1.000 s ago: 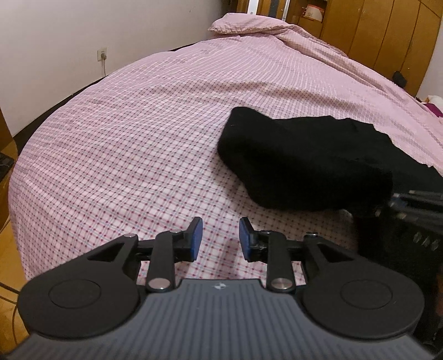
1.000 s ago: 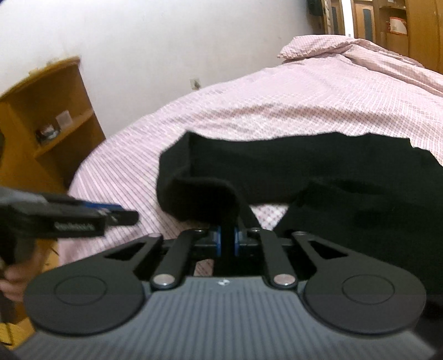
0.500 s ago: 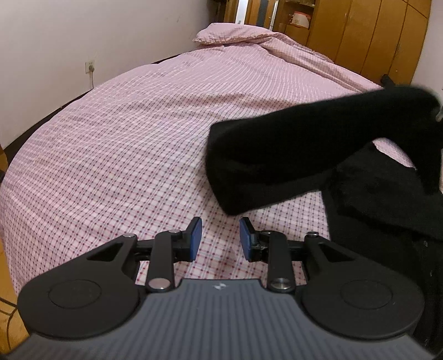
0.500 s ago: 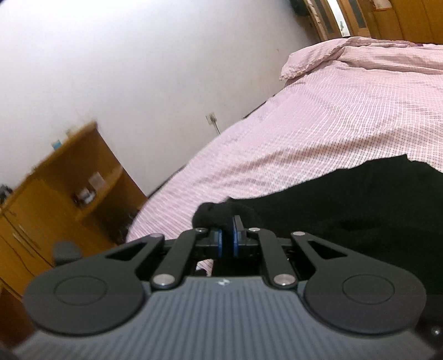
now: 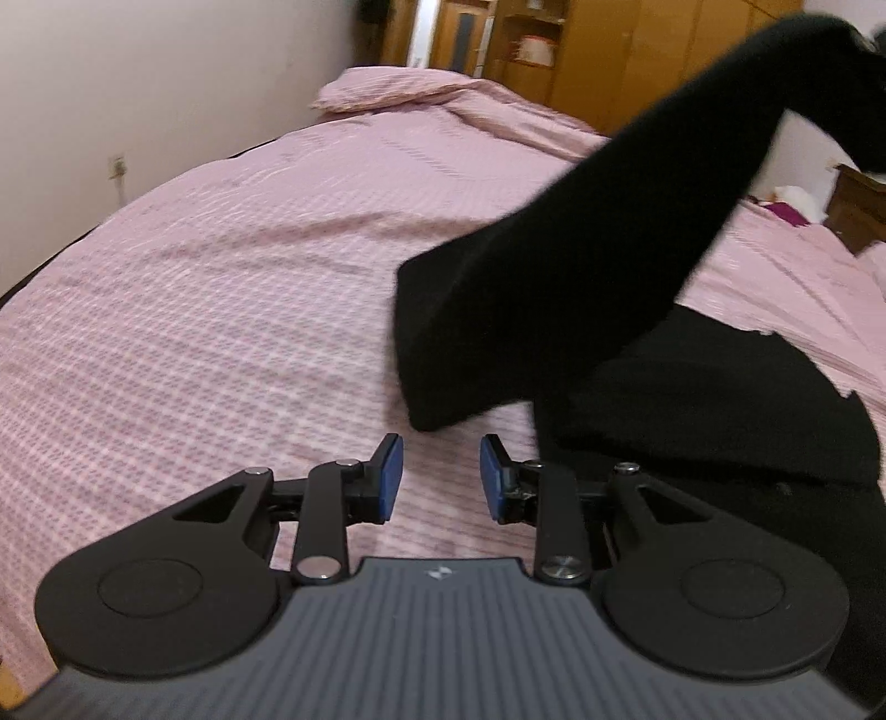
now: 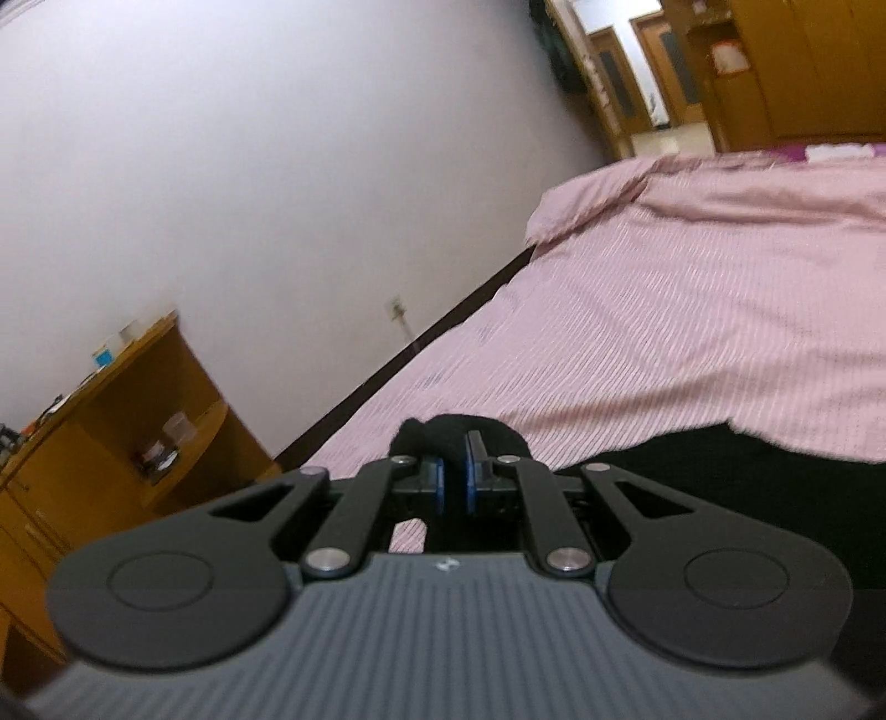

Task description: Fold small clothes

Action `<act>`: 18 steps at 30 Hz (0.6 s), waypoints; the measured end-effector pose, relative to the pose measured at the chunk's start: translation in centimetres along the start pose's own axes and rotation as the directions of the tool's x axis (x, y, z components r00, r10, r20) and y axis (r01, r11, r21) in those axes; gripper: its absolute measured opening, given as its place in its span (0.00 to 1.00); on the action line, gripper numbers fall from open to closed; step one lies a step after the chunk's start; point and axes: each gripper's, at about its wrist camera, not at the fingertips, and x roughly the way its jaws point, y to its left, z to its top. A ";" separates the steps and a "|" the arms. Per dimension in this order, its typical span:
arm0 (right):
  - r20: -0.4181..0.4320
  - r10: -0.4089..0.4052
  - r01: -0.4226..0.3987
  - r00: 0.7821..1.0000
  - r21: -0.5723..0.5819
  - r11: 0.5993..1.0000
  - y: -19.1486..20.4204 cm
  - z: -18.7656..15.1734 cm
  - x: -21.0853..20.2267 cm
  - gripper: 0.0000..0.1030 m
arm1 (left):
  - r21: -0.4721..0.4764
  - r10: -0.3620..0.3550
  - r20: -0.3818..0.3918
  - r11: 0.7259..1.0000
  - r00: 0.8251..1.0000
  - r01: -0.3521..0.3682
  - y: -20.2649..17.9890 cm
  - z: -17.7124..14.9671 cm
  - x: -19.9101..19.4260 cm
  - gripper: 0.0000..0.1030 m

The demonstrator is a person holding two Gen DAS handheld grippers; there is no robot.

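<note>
A black garment [image 5: 692, 399] lies on the pink checked bed [image 5: 221, 310]. One long part of it [image 5: 598, 243] is pulled up off the bed toward the upper right of the left wrist view. My right gripper [image 6: 454, 471] is shut on a bunch of that black cloth [image 6: 443, 429], held above the bed. My left gripper [image 5: 441, 476] stands open over the sheet, nothing between its blue pads, just short of the hanging end of the raised part.
A pillow [image 5: 387, 91] lies at the head of the bed, with wooden wardrobes [image 5: 637, 50] behind it. A white wall with a socket [image 6: 396, 307] runs along the bed's left side. A wooden corner shelf [image 6: 127, 432] stands near the bed's foot.
My right gripper has risen with the black cloth, lifting one long part of the garment off the bed. My left gripper has moved forward, still open and empty.
</note>
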 end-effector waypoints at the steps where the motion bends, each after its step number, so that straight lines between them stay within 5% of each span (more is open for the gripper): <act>1: 0.010 -0.004 0.004 1.000 0.005 1.000 -0.3 0.4 -0.4 0.09 | 0.014 -0.016 0.006 1.000 1.000 0.016 -0.6 0.0 0.0 0.36; 5: 0.043 -0.024 0.024 0.999 0.008 1.000 -0.7 1.9 -1.9 0.09 | 0.067 -0.047 0.005 0.997 0.999 0.047 -2.8 0.4 1.7 0.39; 10: 0.085 -0.057 0.057 0.995 0.008 0.998 -1.4 3.2 -3.8 0.09 | 0.023 -0.105 -0.053 0.994 0.993 0.106 -4.5 1.3 5.8 0.40; 18: 0.119 -0.173 0.162 0.978 0.093 0.982 -6.2 3.8 -8.2 0.09 | 0.066 0.015 -0.057 0.998 0.998 -0.011 -5.4 1.5 9.9 0.41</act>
